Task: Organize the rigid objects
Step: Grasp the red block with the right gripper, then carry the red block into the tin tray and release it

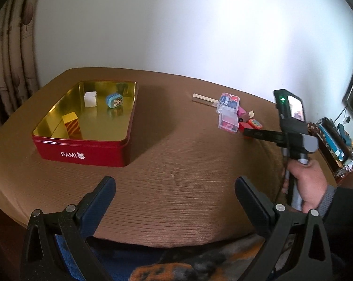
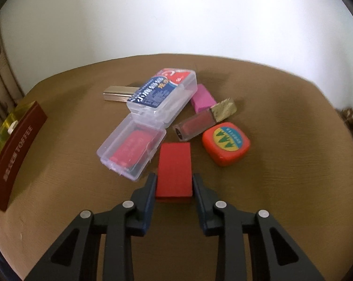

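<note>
Right claw [image 2: 174, 186] is clamping a red block [image 2: 174, 168] at the near edge of the clutter on the brown desk [image 2: 282, 187]. Beyond it, clear cases [image 2: 132, 146], an orange tin [image 2: 225, 144] and a pink block [image 2: 202, 98] are lying close together. Left claw [image 1: 175, 196] is hovering wide, holding nothing; the red box [image 1: 82, 151] is sitting farther left.

Both views bow strongly at the edges, with dark corners. Soft daylight seems to come from the right, washing the white wall [image 1: 200, 23] pale there. The red tin [image 1: 82, 149] throws a broad shadow rightward over the brown table [image 1: 176, 187]; its gold inside glares. The right edge of each view smears, and the curtain [image 1: 10, 58] stays dim.
</note>
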`<state>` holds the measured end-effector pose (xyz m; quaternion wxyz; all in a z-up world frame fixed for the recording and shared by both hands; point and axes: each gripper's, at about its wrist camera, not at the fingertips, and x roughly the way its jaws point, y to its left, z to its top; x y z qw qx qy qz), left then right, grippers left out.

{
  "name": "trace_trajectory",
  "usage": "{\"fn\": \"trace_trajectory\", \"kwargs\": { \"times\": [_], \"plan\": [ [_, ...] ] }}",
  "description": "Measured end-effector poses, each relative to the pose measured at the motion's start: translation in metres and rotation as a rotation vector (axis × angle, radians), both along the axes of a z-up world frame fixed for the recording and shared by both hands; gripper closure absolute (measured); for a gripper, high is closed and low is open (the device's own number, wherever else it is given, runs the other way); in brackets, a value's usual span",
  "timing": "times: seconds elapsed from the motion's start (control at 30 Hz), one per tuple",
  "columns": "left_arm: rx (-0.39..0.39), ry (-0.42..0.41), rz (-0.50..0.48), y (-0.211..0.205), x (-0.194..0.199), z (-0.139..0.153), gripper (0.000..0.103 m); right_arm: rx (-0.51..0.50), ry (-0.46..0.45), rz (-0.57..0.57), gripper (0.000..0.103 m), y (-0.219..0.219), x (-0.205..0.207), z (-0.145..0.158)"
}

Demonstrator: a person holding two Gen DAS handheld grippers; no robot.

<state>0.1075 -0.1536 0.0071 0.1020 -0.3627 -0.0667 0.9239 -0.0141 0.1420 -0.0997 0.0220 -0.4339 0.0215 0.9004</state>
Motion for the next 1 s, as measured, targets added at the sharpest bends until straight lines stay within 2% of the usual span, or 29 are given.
{"fn": "trace_trajectory", "kwargs": {
  "times": [0.23, 0.53, 0.77, 1.0],
  "plan": [
    [-0.022, 0.026, 0.013, 0.002, 0.007, 0.004, 0.003, 0.066, 0.1, 0.023, 0.073, -0.002, 0.031, 0.054],
    [-0.032, 0.043, 0.063, -0.002, 0.011, 0.007, 0.003, 0.121, 0.228, 0.044, 0.073, -0.012, 0.041, 0.136],
    [-0.029, 0.056, 0.099, -0.011, 0.015, 0.011, 0.003, 0.145, 0.288, 0.093, 0.073, -0.043, 0.041, 0.178],
    [-0.005, 0.058, 0.139, -0.023, 0.018, 0.014, 0.003, 0.163, 0.326, 0.153, 0.073, -0.081, 0.047, 0.204]
  ]
}}
